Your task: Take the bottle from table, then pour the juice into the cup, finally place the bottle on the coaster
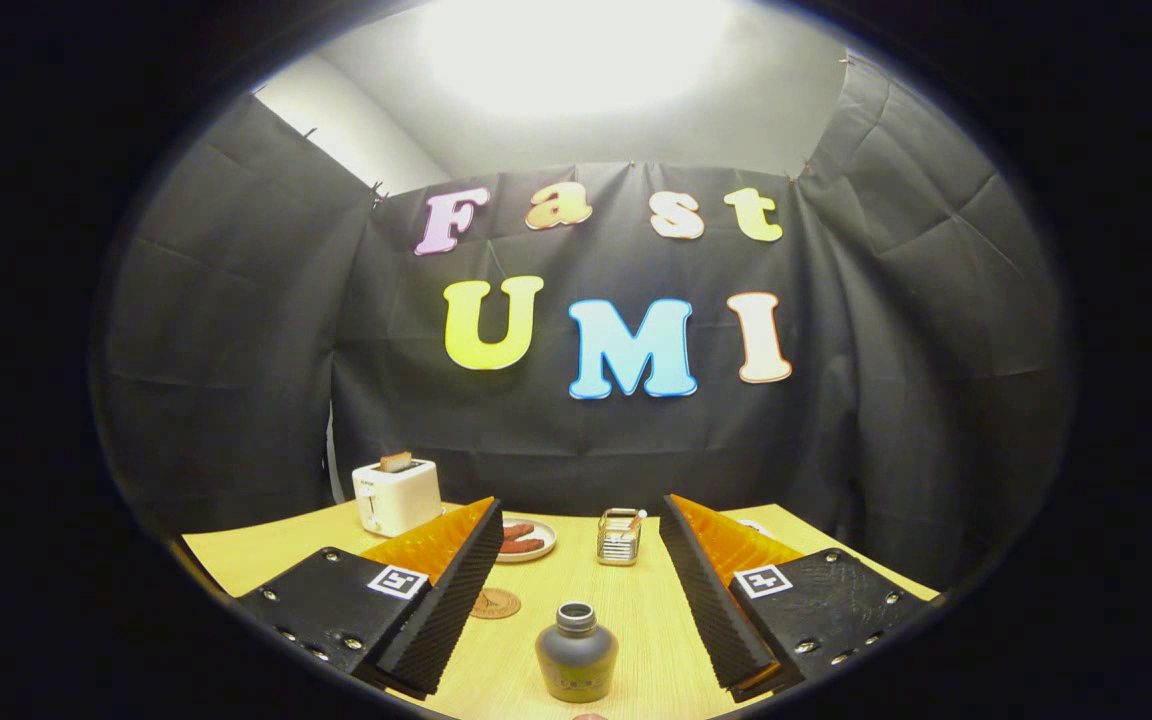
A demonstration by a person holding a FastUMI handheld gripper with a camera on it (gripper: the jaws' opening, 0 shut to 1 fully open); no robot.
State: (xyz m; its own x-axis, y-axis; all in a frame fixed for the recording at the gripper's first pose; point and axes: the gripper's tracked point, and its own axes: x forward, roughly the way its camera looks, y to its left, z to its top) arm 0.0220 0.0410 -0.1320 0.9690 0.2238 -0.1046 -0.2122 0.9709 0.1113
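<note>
- We see the gripper (576,560) with its jaws spread wide and released, nothing held, one finger low left of centre and the other low right, ridged inner faces turned toward each other.
- The small dark grey bottle with a narrow capped neck (576,655) stands upright at the bottom centre of the frame, in the gap between the two fingers, touching neither.
- Key relation as we judge it: the bottle sits on the midline between the jaws, slightly nearer the left finger, near the finger roots; its long axis is vertical, across the closing direction, so a straight close should catch its body.
- The round brown wooden coaster (495,603) lies flat on the light wooden table (636,610), just left of the bottle, partly tucked behind the left finger.
- Further out, centre frame, a small clear glass cup with a metal frame (619,537) stands upright beyond the bottle, between the fingertips; we take it as the pouring target.
- Left of that cup, a white plate with reddish sausages (524,541) peeks past the left fingertip.
- Far left, a white toaster with a slice of bread sticking up (395,494) stands at the table's back edge.
- Task step, our call: the grasp is not yet made, pour and placing are undone.
</note>
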